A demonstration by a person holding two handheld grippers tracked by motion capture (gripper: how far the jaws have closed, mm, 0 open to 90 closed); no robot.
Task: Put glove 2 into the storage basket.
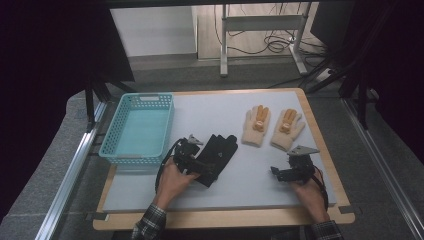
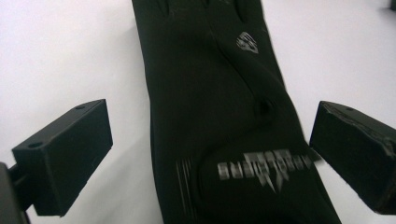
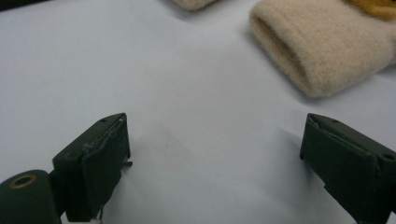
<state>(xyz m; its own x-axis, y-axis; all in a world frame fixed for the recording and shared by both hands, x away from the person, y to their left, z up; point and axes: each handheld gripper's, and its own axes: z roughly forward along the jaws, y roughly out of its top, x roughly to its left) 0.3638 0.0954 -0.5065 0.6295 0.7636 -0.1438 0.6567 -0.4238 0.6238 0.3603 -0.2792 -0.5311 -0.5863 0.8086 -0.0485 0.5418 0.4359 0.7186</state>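
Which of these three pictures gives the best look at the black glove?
The left gripper view: the black glove lies large between the open jaws, with its printed logo readable. The high view shows it small and dark, partly behind the left gripper. The right gripper view looks toward a beige glove cuff instead.

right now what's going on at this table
A person holds tongs in each hand at a table. The left tongs are open, straddling the cuff of a black glove lying flat. The right tongs are open over bare table, near the cuff of a beige glove. A second beige glove lies beside it, and a blue basket sits empty.
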